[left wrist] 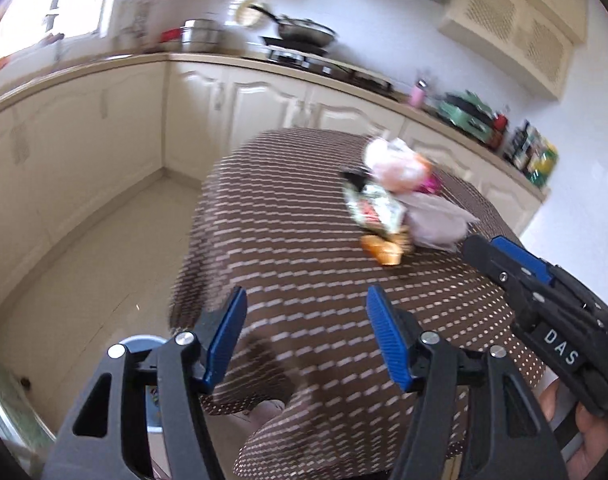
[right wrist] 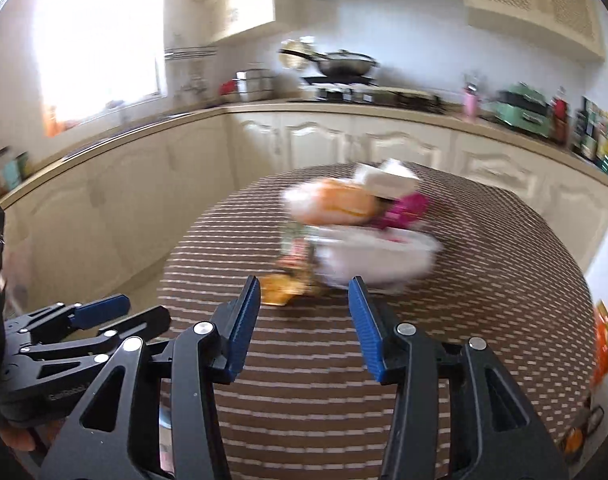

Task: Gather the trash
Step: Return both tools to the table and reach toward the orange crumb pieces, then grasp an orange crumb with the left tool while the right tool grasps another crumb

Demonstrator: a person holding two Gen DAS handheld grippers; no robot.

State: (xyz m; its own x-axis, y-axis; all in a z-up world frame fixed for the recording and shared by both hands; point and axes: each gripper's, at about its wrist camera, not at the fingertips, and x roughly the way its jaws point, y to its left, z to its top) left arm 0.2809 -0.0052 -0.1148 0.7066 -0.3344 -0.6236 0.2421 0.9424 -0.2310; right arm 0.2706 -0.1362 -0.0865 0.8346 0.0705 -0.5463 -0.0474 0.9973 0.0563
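A pile of trash (left wrist: 400, 196) lies on a round table with a brown dotted cloth (left wrist: 304, 264): white crumpled plastic, a pink wrapper, a printed packet and an orange wrapper (left wrist: 384, 250). My left gripper (left wrist: 306, 312) is open and empty over the table's near left part, short of the pile. My right gripper (right wrist: 304, 300) is open and empty, its fingertips just short of the orange wrapper (right wrist: 279, 290) and a white bag (right wrist: 376, 258). The right gripper also shows at the right of the left wrist view (left wrist: 504, 264). Both views are blurred.
Cream kitchen cabinets (right wrist: 344, 144) with a counter run behind the table, holding a stove with a wok (right wrist: 344, 64), pots, a green appliance (right wrist: 524, 108) and bottles. An orange packet (right wrist: 602, 344) hangs at the table's right edge. Tiled floor (left wrist: 83, 264) lies to the left.
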